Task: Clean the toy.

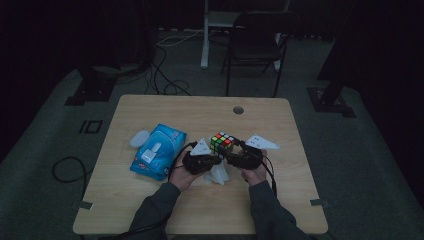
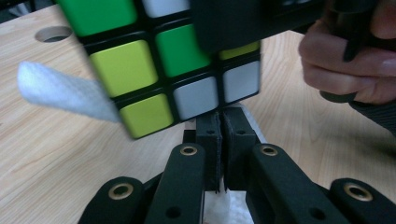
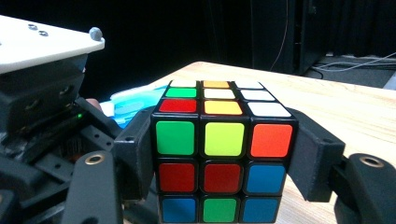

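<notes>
Cube first: we see the puzzle cube [image 1: 222, 143] lifted just above the middle of the wooden table [image 1: 280, 130], caught between our two tools. Our right gripper [image 3: 224, 161] grasps it, one black jaw pressed flat against each side face, so that in the right gripper view the face with green, yellow and orange squares on its top row looks straight at us. Our left gripper [image 2: 221, 140] is clenched on a white wipe [image 2: 65, 91]; its jaws are pinched together with a strip of the cloth showing below them, and a loose end of the wipe sticks out past the cube's left edge in the left gripper view. That gripper sits right under the cube's face of green, yellow and white squares, with the wipe against the cube. From above, we find a blue pack of wipes [image 1: 158, 151] lying on the table to the left of our hands, and a small white lid-like piece [image 1: 140, 138] just beside the pack
</notes>
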### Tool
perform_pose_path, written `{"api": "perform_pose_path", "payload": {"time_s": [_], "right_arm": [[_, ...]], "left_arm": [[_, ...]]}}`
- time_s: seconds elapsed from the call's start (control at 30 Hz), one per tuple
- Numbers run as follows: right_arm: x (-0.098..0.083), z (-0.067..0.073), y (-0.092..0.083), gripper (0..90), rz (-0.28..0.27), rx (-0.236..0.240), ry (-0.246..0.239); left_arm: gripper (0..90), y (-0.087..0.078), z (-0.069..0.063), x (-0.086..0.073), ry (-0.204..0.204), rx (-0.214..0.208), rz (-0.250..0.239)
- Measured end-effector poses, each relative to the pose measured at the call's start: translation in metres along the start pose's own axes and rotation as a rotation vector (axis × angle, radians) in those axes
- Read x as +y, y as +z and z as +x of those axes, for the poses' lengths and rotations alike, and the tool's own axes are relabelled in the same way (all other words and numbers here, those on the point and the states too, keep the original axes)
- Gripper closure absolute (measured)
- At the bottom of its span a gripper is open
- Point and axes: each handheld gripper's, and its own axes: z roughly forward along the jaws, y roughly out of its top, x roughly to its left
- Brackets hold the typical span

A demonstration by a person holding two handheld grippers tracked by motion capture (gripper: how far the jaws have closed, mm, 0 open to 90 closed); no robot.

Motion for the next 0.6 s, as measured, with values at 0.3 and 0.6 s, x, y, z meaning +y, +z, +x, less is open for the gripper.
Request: {"api": "perform_pose_path", "payload": {"time_s": [0.3,0.6], "right_arm": [[0.000,-0.002,-0.001,34.3,0.000,0.004,0.012],[0.001,-0.005,-0.004,34.3,-0.007,0.000,0.030]], "left_arm": [[87.9,-0.003,0.003,-0.001,0.013,0.044,0.001],[87.9,-0.008,0.013,-0.004,0.006,0.101,-0.003]]}}
